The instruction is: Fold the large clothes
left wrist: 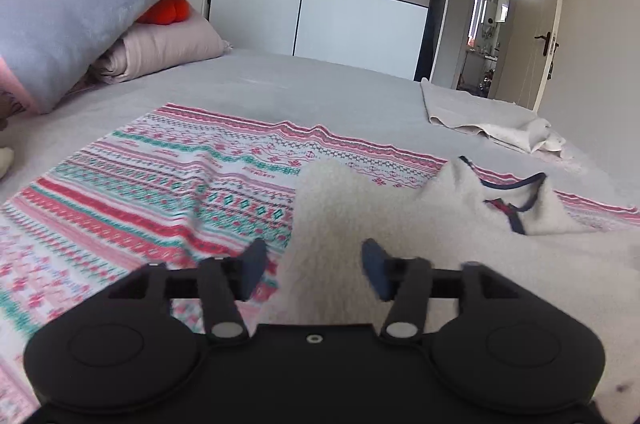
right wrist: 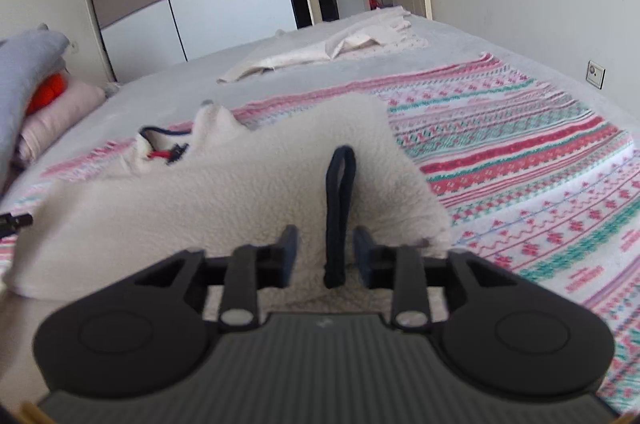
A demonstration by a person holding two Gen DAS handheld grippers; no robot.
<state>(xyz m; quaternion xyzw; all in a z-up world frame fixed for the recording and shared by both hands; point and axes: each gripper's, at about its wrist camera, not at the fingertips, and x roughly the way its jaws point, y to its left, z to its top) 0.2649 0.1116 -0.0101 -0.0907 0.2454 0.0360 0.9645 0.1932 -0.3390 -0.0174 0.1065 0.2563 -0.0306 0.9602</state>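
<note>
Lying bunched on a patterned blanket (left wrist: pixel 168 176) over the grey bed (left wrist: pixel 304 84): a white fleece (left wrist: pixel 340 208), navy-trimmed collar (left wrist: pixel 516 200) at its far right. Left gripper (left wrist: pixel 314 266) spread wide, fleece ridge between the fingers, nothing pinched. Right gripper (right wrist: pixel 325 256) likewise parted, straddling the fleece's navy loop (right wrist: pixel 340 208) without clamping it. Far off, a pale towel (left wrist: pixel 492 120); far left, stacked pillows (left wrist: pixel 88 8).

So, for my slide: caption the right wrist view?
Open right tool straddling a navy loop on a white fleece atop a patterned blanket.
</note>
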